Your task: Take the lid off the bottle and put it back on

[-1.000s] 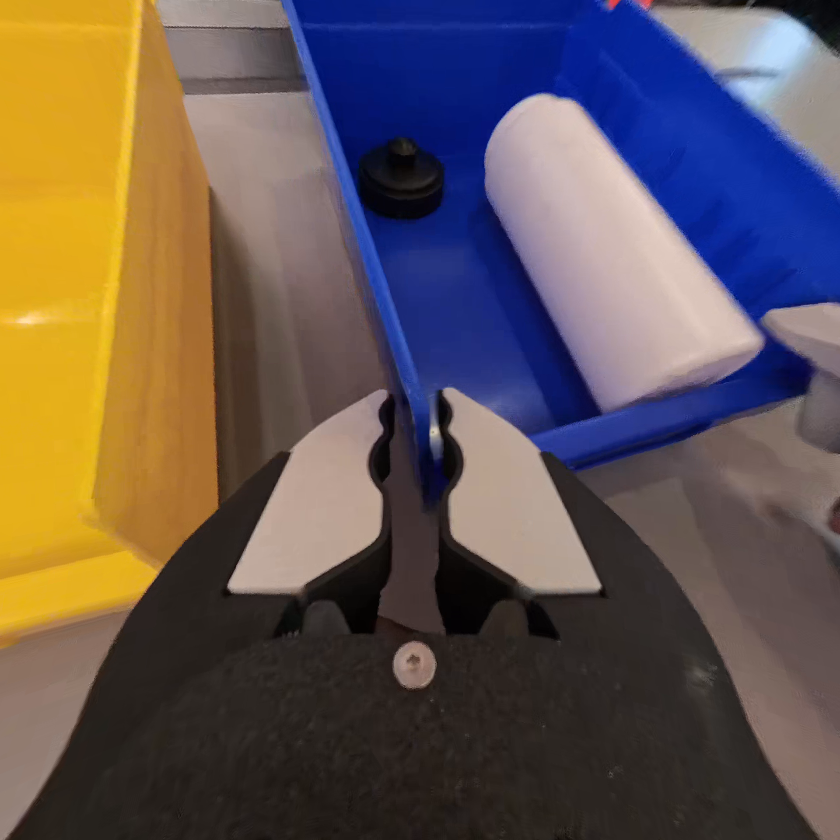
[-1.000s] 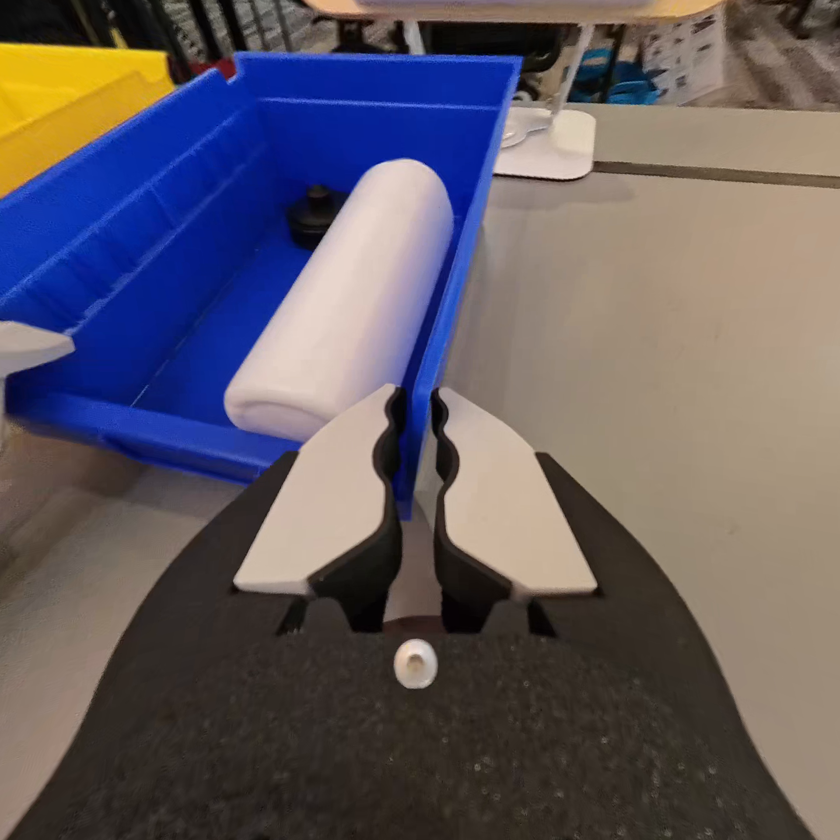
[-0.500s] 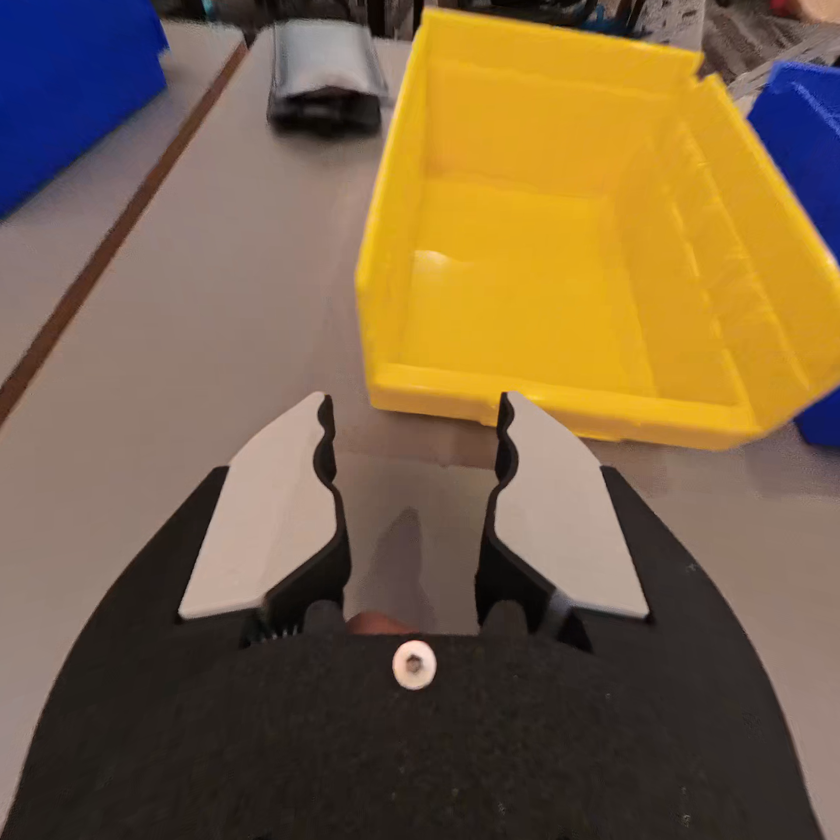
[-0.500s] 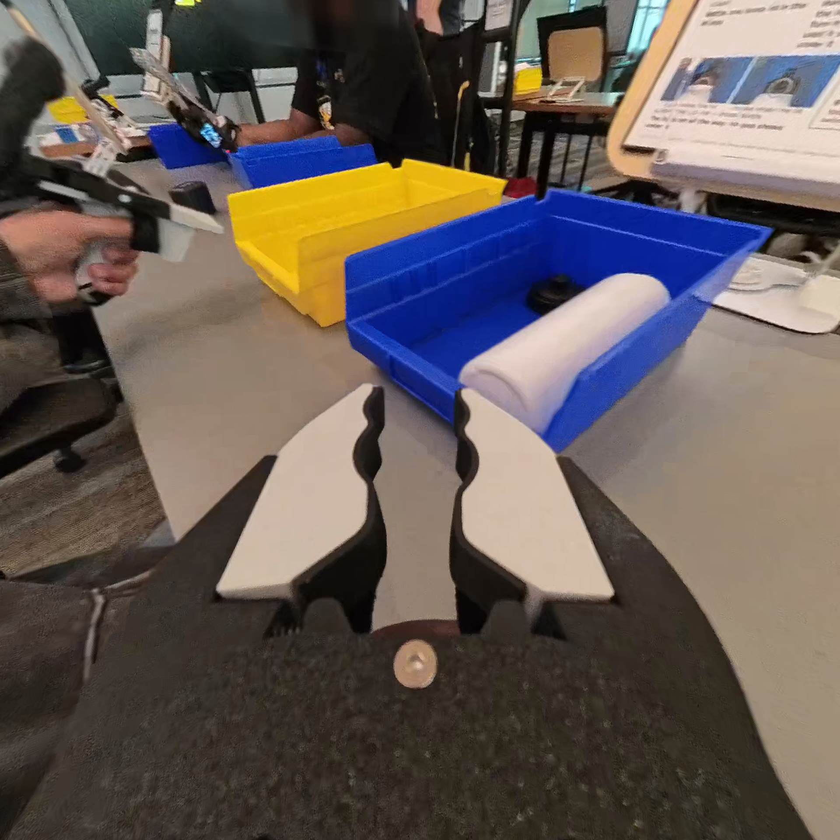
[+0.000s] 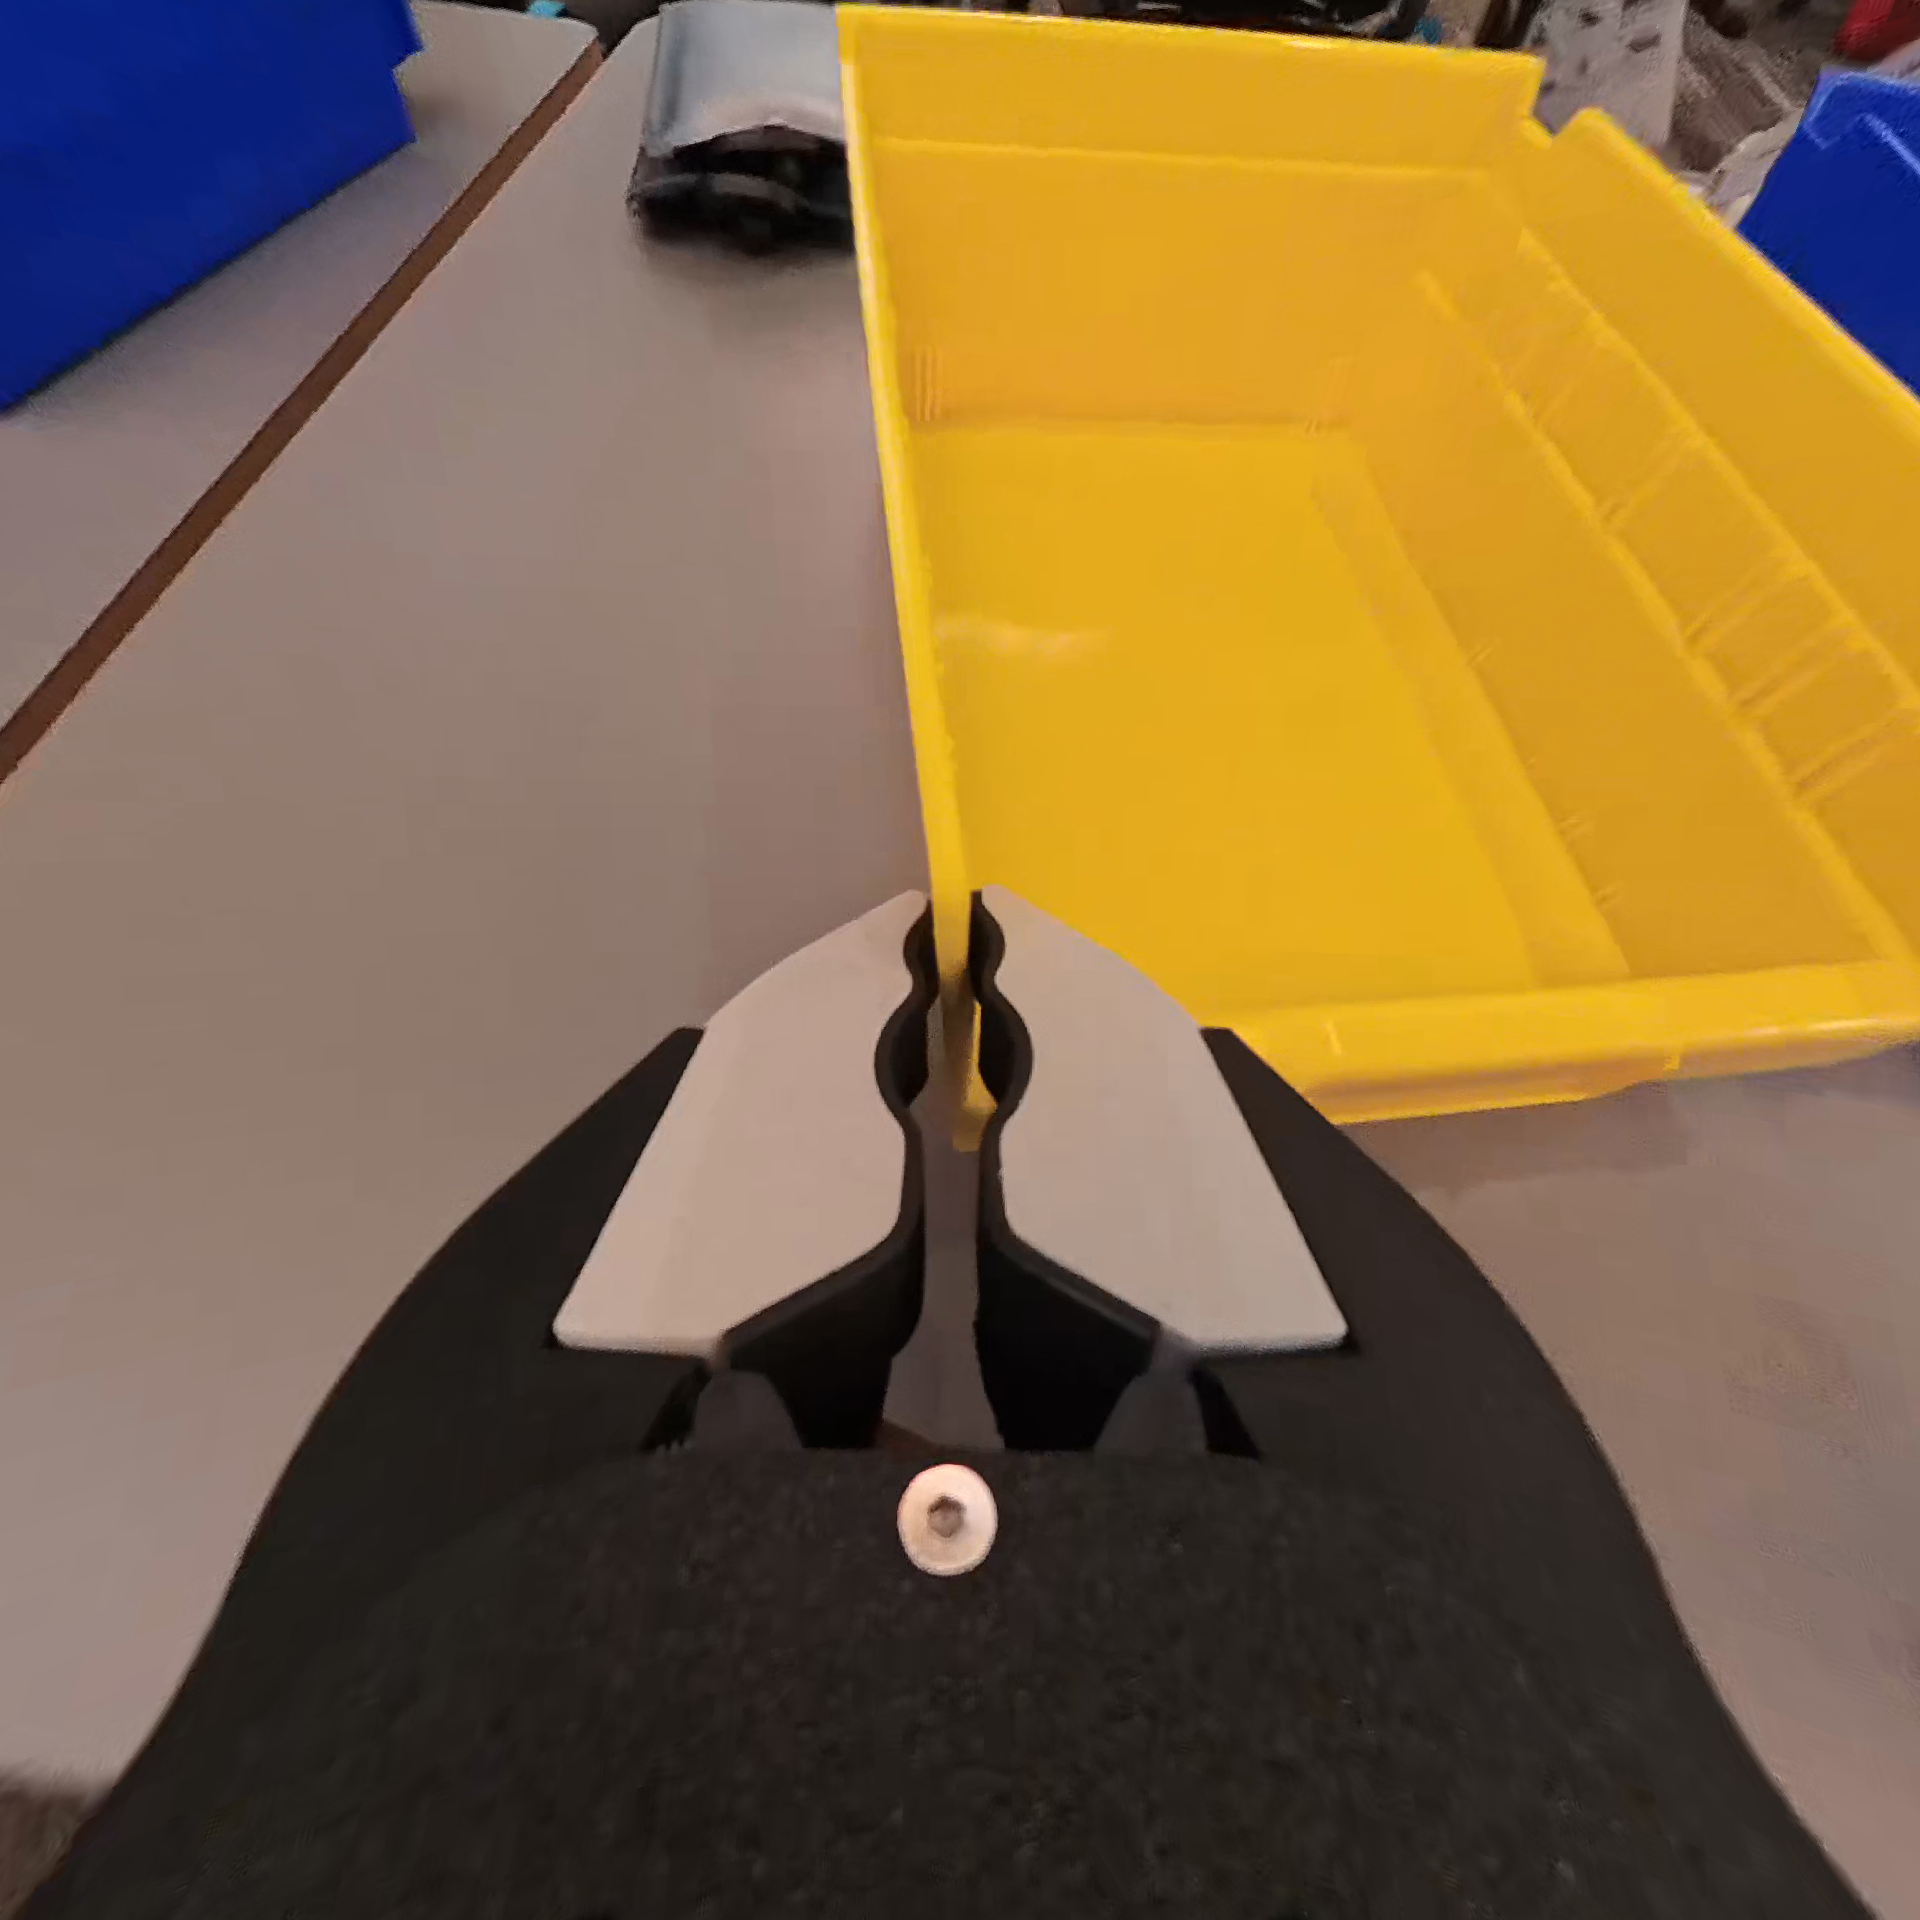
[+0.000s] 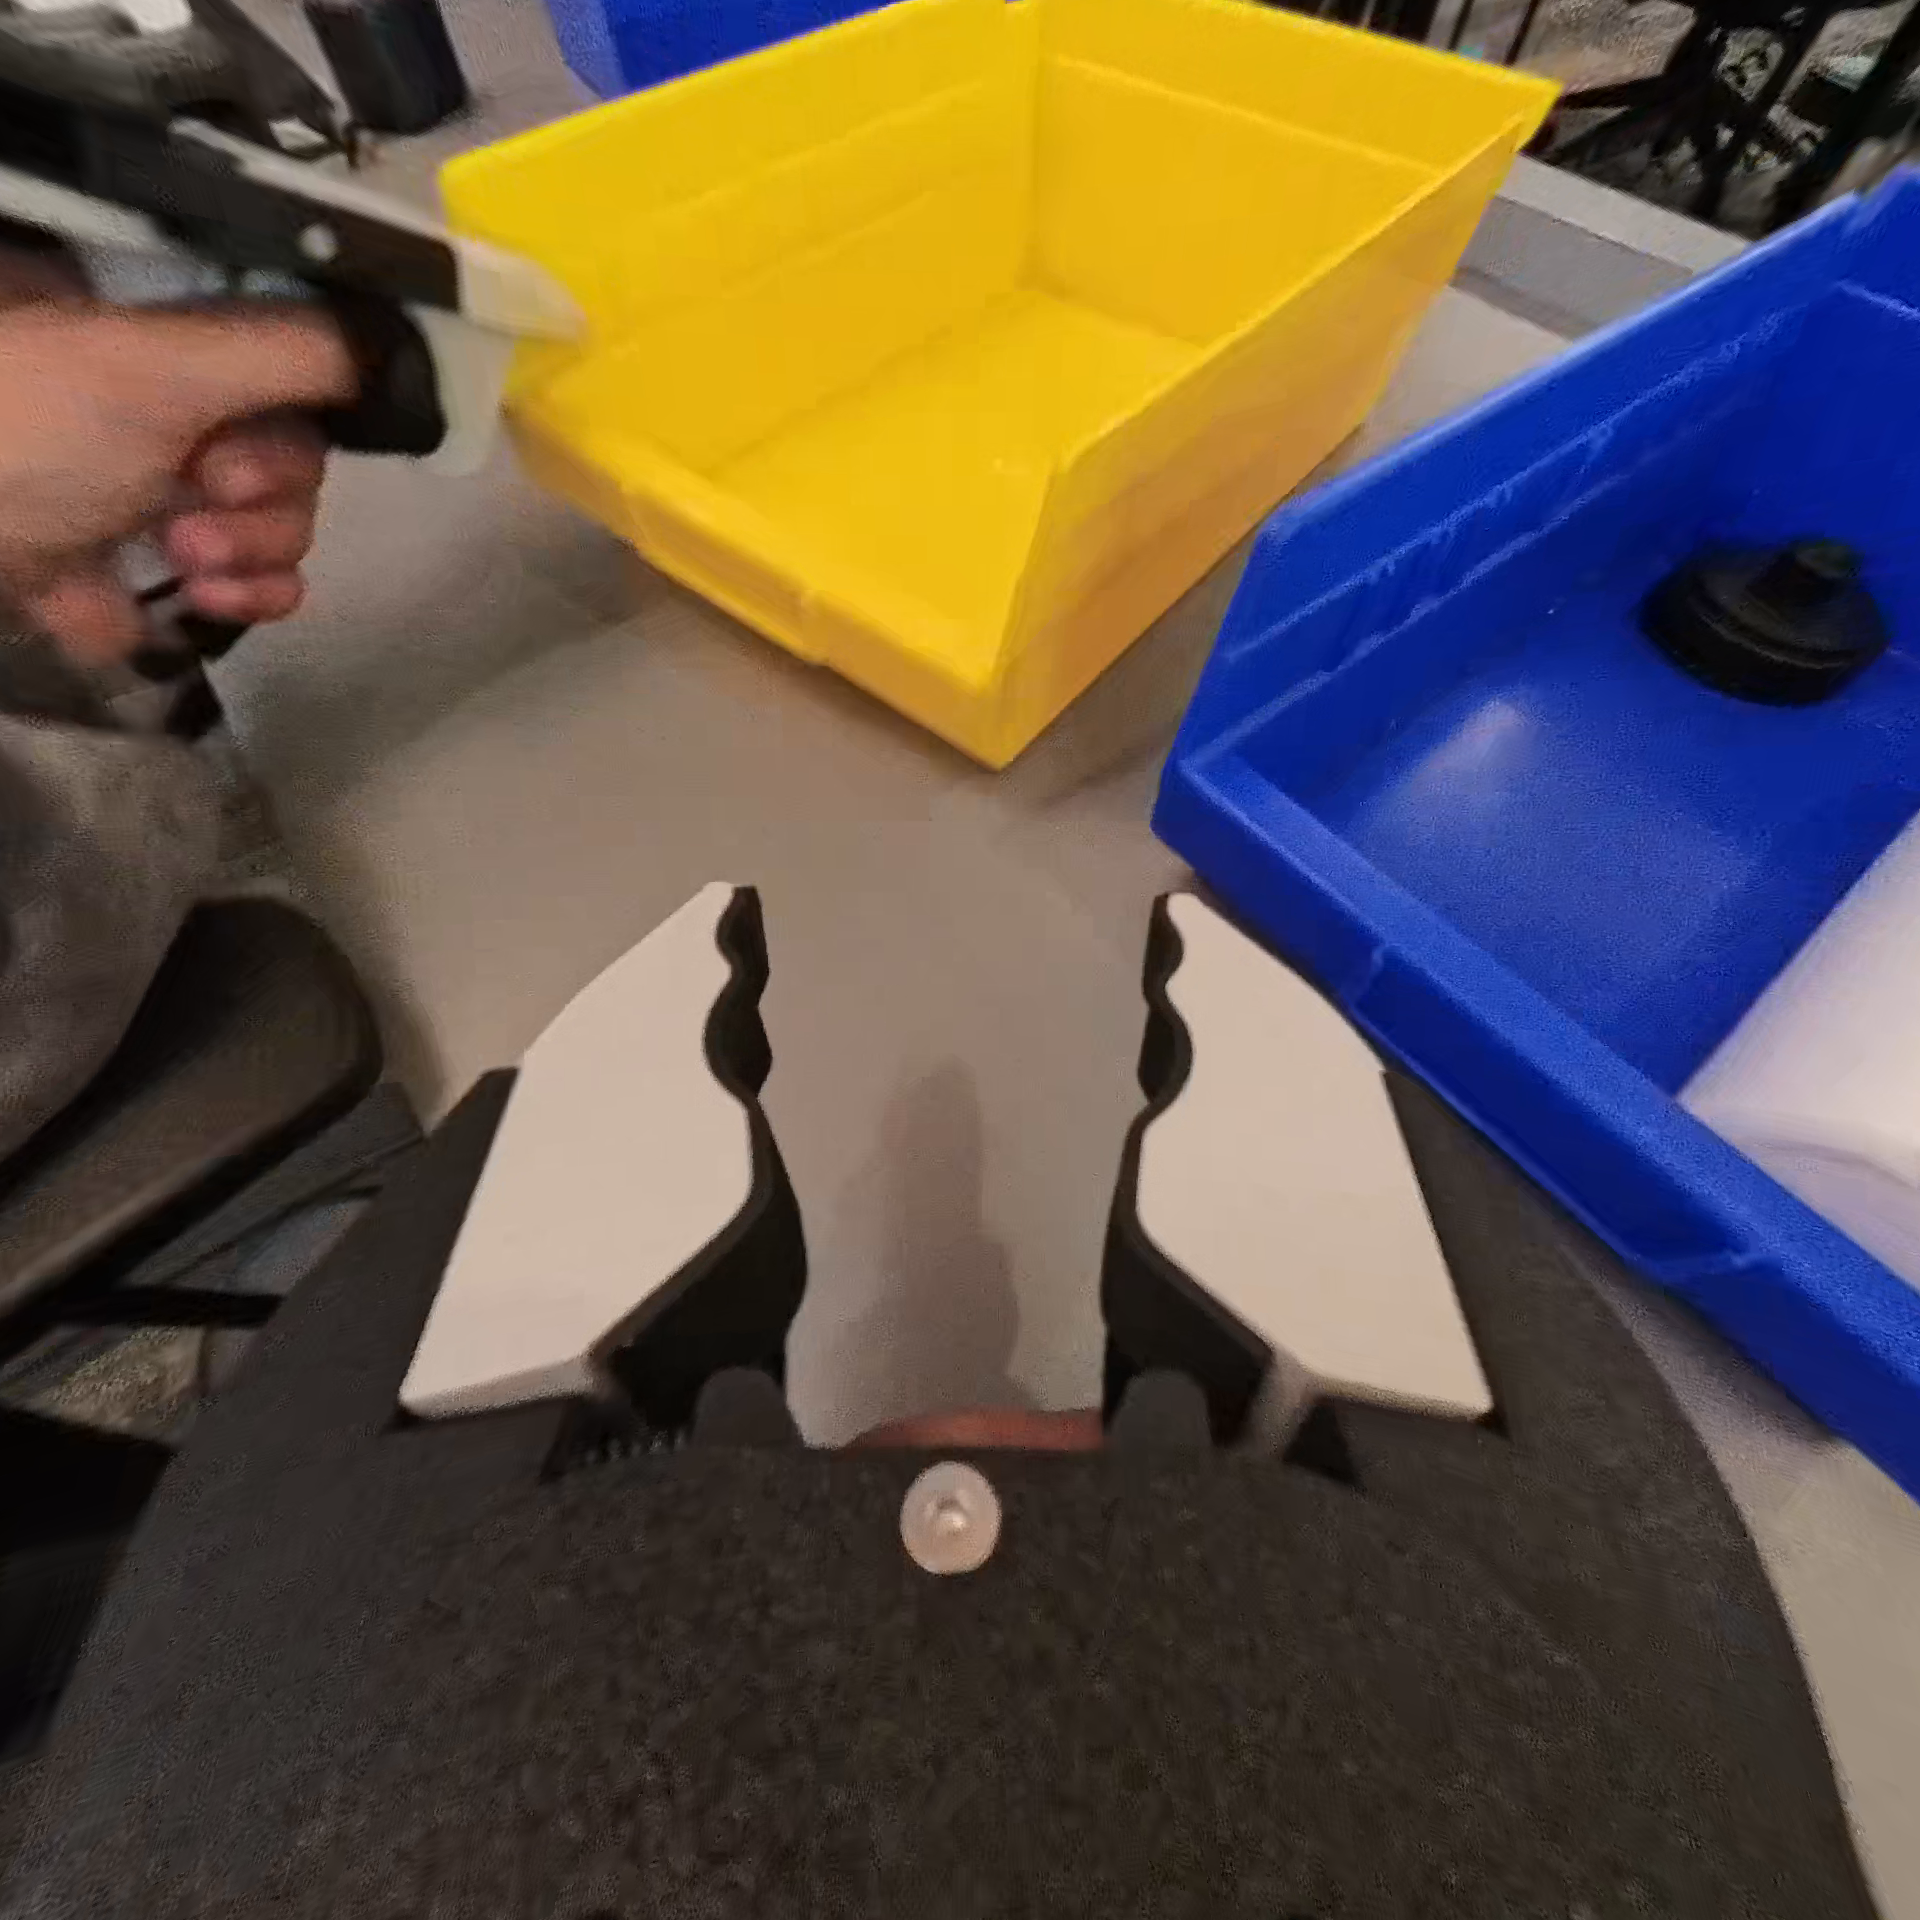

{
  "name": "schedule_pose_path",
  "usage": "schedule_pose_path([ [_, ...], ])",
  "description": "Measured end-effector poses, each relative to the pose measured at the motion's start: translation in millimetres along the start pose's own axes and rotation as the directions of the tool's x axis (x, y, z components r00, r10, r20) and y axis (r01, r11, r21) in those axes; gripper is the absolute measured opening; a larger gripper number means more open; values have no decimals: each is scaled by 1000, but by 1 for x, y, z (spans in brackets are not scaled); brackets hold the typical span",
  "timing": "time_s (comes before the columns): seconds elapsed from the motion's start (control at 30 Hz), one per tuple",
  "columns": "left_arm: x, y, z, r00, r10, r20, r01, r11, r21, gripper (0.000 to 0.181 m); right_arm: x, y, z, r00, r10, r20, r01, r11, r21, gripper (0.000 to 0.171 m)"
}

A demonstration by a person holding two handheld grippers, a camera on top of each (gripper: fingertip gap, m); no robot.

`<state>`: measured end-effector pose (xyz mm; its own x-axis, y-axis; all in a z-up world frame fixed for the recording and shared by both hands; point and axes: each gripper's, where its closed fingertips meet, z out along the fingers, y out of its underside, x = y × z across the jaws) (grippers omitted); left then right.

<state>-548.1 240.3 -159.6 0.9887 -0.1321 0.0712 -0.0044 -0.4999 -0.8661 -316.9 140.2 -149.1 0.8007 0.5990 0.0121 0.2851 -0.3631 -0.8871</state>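
Observation:
The white bottle [image 6: 1849, 1060] lies on its side in the blue bin [image 6: 1507, 1091], partly cut off at the right edge of the right wrist view. Its black lid [image 6: 1766, 623] sits apart from it on the bin floor. My right gripper [image 6: 951, 914] is open and empty over the grey table, left of the blue bin. My left gripper [image 5: 951, 914] is shut on the left wall of the empty yellow bin [image 5: 1039, 260] near its front corner. The right wrist view also shows the left gripper [image 6: 566, 322] at the yellow bin [image 6: 1247, 416].
A hand [image 6: 135, 468] holds the left gripper at the table's left. A dark pouch [image 5: 738, 156] lies behind the yellow bin. Another blue bin [image 5: 156, 156] stands on the neighbouring table at far left. A chair [image 6: 208, 1091] is off the table edge.
Both grippers let go of the blue bin's walls a second ago. My left gripper has moved to the yellow bin and shut on its left wall. My right gripper has opened wider and swung left.

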Motion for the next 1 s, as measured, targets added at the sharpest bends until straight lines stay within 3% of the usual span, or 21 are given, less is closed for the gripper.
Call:
schedule_pose_path([
  [0.07,-7,15,-28,996,-70,62,68,997,27,2,-4,-13,19,997,49,-67,-49,999,5,72],
  [0.2,-8,39,-73,989,-119,85,114,992,54,2,-37,-17,50,989,129,-68,-132,990,-50,54],
  [0.23,-6,43,-81,989,-121,80,117,992,55,2,-40,-11,56,987,124,-98,-132,988,-80,35],
  [0.27,-4,47,-88,990,-120,72,116,992,55,3,-46,-6,60,987,131,-94,-141,984,-112,32],
  [0.33,-5,48,-101,990,-99,101,91,992,82,3,-44,-9,55,981,134,-143,-149,984,-97,16],
  [0.43,-1,30,-122,985,-98,144,73,983,166,3,-43,-36,37,982,40,-185,-40,999,3,10],
  [0.6,39,-37,-158,995,-40,89,10,950,312,5,-19,-93,-17,961,29,-276,23,983,183,7],
  [0.73,106,-110,-186,991,111,69,-130,884,449,5,24,-133,-84,926,70,-371,62,942,330,6],
  [0.87,211,-175,-188,963,270,-4,-224,805,550,5,99,-159,-173,855,165,-492,89,887,452,6],
  [1.0,347,-194,-154,905,407,-128,-268,775,572,6,201,-137,-262,710,275,-648,95,874,476,5],
])
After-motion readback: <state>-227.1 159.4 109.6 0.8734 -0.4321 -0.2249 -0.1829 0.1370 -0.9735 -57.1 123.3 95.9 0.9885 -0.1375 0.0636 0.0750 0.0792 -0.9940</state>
